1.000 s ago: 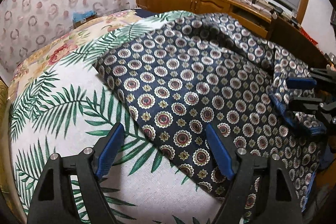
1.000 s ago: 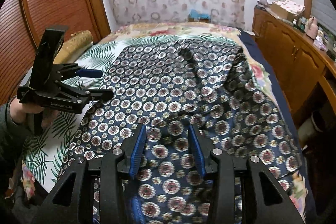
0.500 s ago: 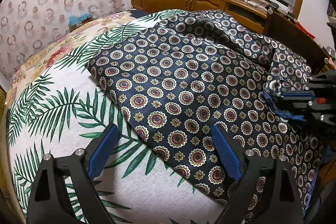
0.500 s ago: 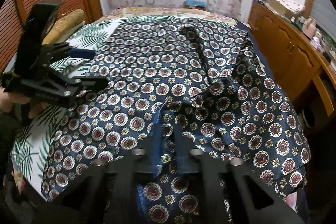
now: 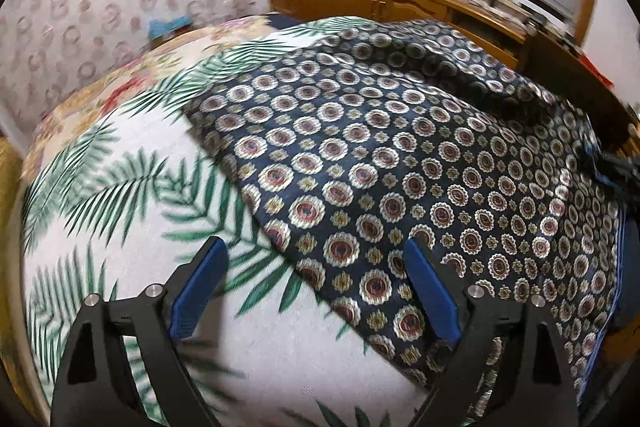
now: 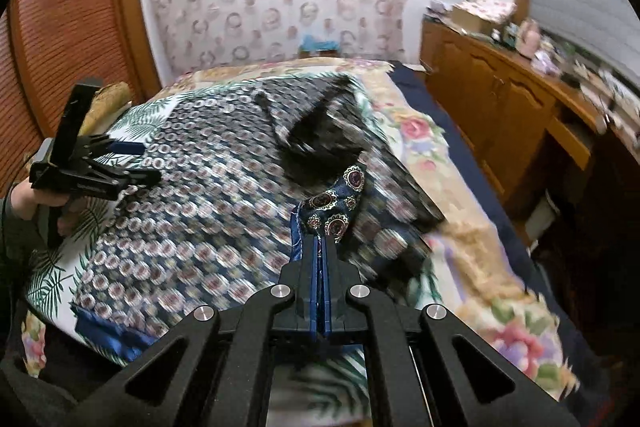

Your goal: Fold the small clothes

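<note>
Cloth (image 5: 400, 155) mostly flat on bed (image 5: 120, 227); right gripper (image 6: 320, 247) jaws pinching its edge, left gripper (image 5: 316, 287) jaws wide, empty; folding barely begun.

A navy cloth (image 5: 400, 163) is patterned with white-ringed maroon medallions and small gold florets. The sheet (image 5: 132, 195) beneath is printed white with green palm fronds; a floral cream blanket (image 6: 448, 163) is seen beside it. Blue pads (image 5: 430, 293) are fitted on 2 black grippers.

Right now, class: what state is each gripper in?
Left gripper: open, holding nothing, over the scarf edge.
Right gripper: closed on the scarf, lifting it.
</note>
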A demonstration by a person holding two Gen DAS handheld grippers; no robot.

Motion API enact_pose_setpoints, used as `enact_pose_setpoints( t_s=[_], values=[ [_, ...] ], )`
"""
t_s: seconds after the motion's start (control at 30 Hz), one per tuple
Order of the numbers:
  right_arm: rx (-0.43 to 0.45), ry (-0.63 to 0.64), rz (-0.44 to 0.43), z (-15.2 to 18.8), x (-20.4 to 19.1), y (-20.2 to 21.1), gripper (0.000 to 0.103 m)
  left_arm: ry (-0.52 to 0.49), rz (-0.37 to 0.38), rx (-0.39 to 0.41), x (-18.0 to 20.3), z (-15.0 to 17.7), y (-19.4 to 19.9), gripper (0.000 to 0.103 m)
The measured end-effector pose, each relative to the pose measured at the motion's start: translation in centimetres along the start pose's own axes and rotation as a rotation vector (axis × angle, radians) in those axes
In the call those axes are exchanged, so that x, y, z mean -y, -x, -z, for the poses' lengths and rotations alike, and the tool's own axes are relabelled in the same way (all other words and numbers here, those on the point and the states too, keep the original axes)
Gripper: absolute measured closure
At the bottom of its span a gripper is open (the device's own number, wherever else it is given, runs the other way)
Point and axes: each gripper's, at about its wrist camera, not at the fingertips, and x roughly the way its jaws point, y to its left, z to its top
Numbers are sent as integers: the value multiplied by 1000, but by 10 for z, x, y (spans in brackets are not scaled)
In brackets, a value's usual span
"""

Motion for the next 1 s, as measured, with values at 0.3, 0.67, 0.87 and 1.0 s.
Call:
enact_pose_setpoints(
  t_s=[0.3,0.67,0.87,1.0],
  values=[
    [21,-56,52,18,34,15,102,44,-16,147,22,33,70,13],
    [108,43,-40,-56,13,-12,69,101,-54,163,23,32,76,13],
    [68,128,-127,-119,-5,-69,60,122,-68,188,22,29,80,13],
    [-36,160,-180,-148,-8,-116,60,124,-67,193,24,28,80,13]
  ],
)
